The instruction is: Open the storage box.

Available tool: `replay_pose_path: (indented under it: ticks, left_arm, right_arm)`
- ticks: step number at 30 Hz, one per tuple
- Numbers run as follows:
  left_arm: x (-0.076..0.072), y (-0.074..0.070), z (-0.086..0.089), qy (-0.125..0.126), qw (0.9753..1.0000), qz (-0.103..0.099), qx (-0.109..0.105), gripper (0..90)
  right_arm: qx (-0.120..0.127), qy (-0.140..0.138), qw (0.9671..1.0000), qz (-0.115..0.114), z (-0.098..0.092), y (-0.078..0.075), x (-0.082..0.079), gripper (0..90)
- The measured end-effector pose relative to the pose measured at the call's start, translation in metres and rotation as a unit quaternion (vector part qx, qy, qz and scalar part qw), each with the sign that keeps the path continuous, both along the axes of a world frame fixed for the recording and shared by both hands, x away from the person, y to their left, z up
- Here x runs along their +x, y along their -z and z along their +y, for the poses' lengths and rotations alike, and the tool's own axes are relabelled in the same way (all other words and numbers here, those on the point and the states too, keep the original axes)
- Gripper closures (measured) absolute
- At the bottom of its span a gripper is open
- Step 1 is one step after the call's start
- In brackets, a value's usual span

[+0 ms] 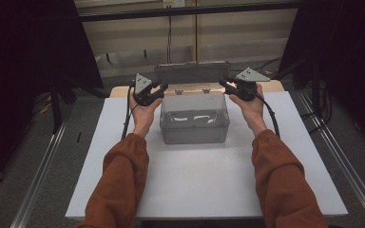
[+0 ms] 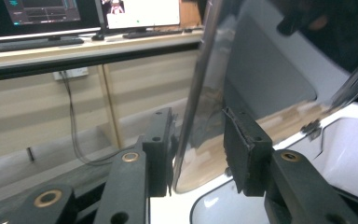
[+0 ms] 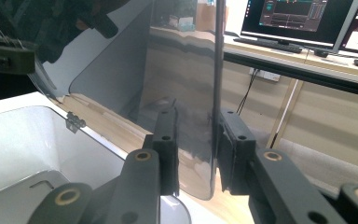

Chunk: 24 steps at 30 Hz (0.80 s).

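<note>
A clear plastic box (image 1: pixel 195 124) sits on the white table top, its hinged lid (image 1: pixel 192 73) standing up at the back. My left gripper (image 1: pixel 160 90) is at the lid's left edge and my right gripper (image 1: pixel 224 84) at its right edge. In the left gripper view the lid (image 2: pixel 261 70) passes between the jaws of the left gripper (image 2: pixel 198 154), close to the left jaw with a gap to the other. In the right gripper view the lid (image 3: pixel 121 60) runs between the jaws of the right gripper (image 3: pixel 198 149), its edge near the right jaw. Both grippers are open.
The white table top (image 1: pixel 195 185) spreads in front of the box. Small hinges (image 3: pixel 74 122) join lid and box. Beyond the table a wooden desk carries monitors (image 3: pixel 298 18) and a keyboard (image 2: pixel 39 43). Dark curtains hang at both sides, and metal rails (image 1: pixel 43 171) run along the floor.
</note>
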<state>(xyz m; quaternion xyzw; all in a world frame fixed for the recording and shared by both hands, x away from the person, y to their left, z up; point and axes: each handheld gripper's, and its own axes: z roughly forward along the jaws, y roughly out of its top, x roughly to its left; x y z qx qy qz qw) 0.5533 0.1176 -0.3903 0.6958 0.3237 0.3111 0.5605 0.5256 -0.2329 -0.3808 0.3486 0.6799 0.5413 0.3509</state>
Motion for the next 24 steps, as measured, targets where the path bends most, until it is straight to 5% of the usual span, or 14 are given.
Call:
replay_pose_path:
  ticks: [10, 24]
  left_arm:
    - [0.006, 0.006, -0.003, 0.003, 0.9999, 0.012, 0.0, 64.2]
    - [0.013, 0.009, 0.001, 0.007, 0.9995, 0.029, -0.011, 70.1]
  right_arm:
    - [-0.018, 0.006, 0.9998, -0.002, 0.002, -0.001, 0.003, 71.4]
    - [-0.008, 0.009, 0.9998, 0.015, 0.0, 0.007, 0.009, 68.0]
